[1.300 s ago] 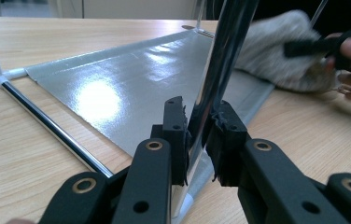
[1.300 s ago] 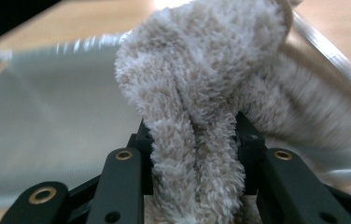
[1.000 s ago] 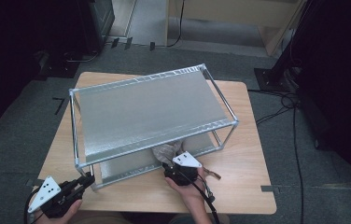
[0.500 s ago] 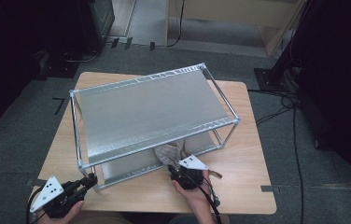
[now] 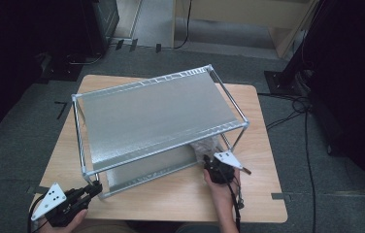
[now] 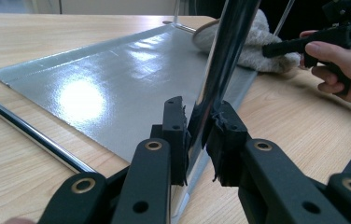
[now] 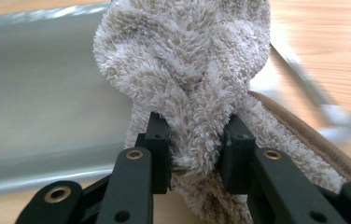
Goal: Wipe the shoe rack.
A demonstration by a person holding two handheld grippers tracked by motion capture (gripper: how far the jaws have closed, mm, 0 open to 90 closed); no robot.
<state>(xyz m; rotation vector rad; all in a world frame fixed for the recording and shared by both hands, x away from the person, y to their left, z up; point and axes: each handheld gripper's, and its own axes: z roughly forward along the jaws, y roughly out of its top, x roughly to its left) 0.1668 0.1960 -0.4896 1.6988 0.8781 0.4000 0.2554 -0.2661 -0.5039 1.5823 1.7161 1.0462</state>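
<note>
The left gripper [image 6: 197, 140] is clamped on the near chrome corner post [image 6: 222, 56] of the two-tier silver wire-frame shelf rack [image 5: 156, 116], steadying it. The right gripper [image 7: 194, 154], jaws just closing, pinches the fluffy beige towel [image 7: 187, 70] at the lower shelf's right end (removal looks barely begun). No readable writing anywhere.

The towel [image 7: 187, 79] was fluffy beige terry cloth. The rack's post [image 6: 220, 60] was polished, mirror-bright metal, its shelf sheet [image 6: 117, 88] a glossy silver-grey. The worktop [image 6: 299, 126] was smooth pale wood; floor carpet [image 5: 20, 145] looked rough grey.
</note>
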